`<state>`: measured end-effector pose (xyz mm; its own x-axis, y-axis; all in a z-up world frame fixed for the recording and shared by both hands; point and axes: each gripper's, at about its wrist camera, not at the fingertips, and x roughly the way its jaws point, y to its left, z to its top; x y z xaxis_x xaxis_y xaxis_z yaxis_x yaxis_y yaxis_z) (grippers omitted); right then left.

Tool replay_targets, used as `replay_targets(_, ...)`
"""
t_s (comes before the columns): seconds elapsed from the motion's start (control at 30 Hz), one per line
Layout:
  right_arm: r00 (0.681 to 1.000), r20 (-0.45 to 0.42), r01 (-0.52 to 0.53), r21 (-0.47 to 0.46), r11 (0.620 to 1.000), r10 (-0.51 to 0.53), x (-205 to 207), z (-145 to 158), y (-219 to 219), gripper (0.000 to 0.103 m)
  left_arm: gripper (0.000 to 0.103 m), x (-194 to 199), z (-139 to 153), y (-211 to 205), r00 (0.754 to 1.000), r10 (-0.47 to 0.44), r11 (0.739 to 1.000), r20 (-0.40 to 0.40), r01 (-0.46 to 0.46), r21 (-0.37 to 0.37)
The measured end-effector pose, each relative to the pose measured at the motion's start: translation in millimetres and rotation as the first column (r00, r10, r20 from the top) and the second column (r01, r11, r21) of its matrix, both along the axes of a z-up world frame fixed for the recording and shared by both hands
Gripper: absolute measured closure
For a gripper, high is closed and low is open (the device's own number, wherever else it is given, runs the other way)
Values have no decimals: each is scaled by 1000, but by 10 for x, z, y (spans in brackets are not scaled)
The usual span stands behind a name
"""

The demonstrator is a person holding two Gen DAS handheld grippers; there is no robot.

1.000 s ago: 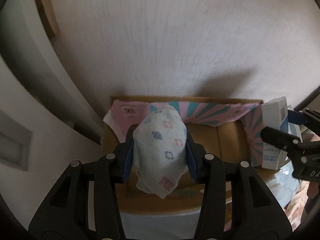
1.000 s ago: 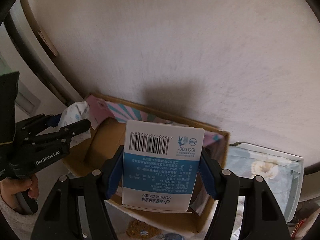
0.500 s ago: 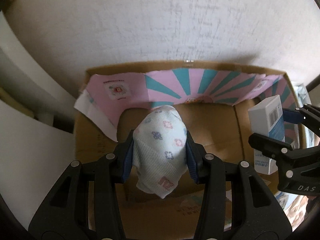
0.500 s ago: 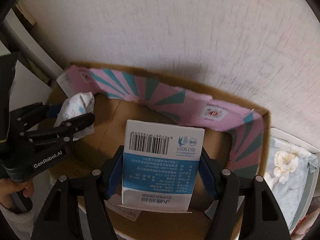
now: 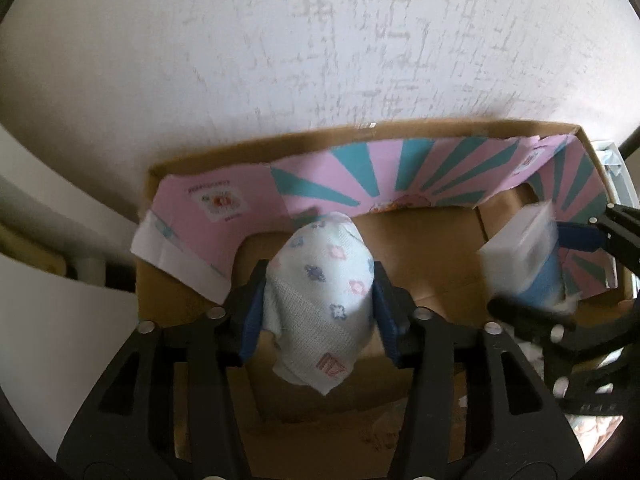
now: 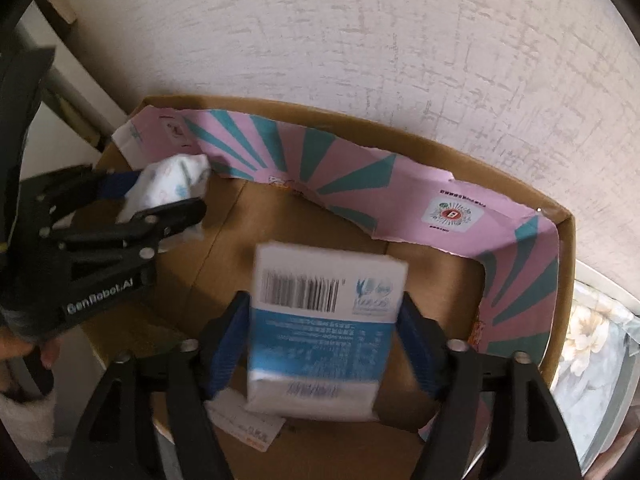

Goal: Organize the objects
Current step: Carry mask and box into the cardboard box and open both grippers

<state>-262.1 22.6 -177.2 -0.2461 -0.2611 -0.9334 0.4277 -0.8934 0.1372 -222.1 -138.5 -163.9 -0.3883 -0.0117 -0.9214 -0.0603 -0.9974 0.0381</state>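
Left gripper [image 5: 320, 300] clamped on a bundled cloth [image 5: 320, 304], pale blue-white with small pink and blue flowers, squeezed between blue pads [image 5: 252, 320] with a corner hanging below the fingers. Held above the left part of an open box [image 5: 360, 136], brown cardboard set against a textured white wall [image 5: 320, 40]. Inside the box, a pink-and-teal rayed liner [image 5: 380, 176] standing along the back and both side walls, torn along its lower edge, with the bare brown floor [image 5: 420, 248] showing beneath. Right gripper [image 6: 324, 332] clamped on a carton [image 6: 324, 320], white on top with a barcode, blue printed band below, somewhat blurred, gripped at both sides by blue pads [image 6: 224, 344]. Carton held over the middle-to-right part of the box floor [image 6: 280, 232], not clearly touching it. From the right wrist view, left gripper [image 6: 168, 204] seen at the left with the cloth [image 6: 168, 184] near the liner's back-left corner [image 6: 160, 136]; lettering "GenRobot.AI" on its black body. From the left wrist view, carton [image 5: 520, 248] blurred at the right, near the liner's right wall. Cloth and carton well apart. Beside the box on the right, a floral fabric [image 6: 592, 344] partly in view. A white paper slip [image 6: 248, 424] lying at the box's near edge under the carton.
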Motion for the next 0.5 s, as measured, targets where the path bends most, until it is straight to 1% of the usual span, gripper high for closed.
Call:
replay_targets(0.03,1000,0,-5,-10,1000,5,17,3,9,1,5,5,22,-4,1000,-4,1000,-4,4,6)
replay_targets(0.07,1000,-5,-25,-29,999,25,48,19,10,1,0,13,42,-8,1000,-5,1000,-6,5,10)
replay_targets(0.1,999,-12,-36,-34,999,36,74,31,6,1,0,30,68,-14,1000,-6,1000,-18,6,16)
replay_targets(0.2,998,-38,-47,-33,998,46,144,51,0,1,0,50,92,-6,1000,-8,1000,-19,8,21)
replay_targets(0.27,998,-38,-49,-38,998,47,177,45,-5,1,0,42,105,38,1000,-11,1000,-21,12,19)
replay_targets(0.3,998,-39,-48,-37,998,46,192,41,-12,1,0,-29,125,94,1000,-13,1000,-20,13,21)
replay_targets(0.33,997,-44,-72,-34,997,71,203,40,-17,1,0,-102,140,131,1000,-13,1000,-20,13,21)
replay_targets(0.4,996,-48,-71,-29,997,70,223,35,-33,1,0,-81,151,131,1000,-13,1000,-24,14,25)
replay_targets(0.43,997,-46,-70,-28,997,69,223,32,-44,1,0,-167,181,163,1000,-12,1000,-25,13,27)
replay_targets(0.5,996,-50,-69,-29,997,68,245,43,10,1,0,-157,200,161,1000,-8,1000,-29,9,29)
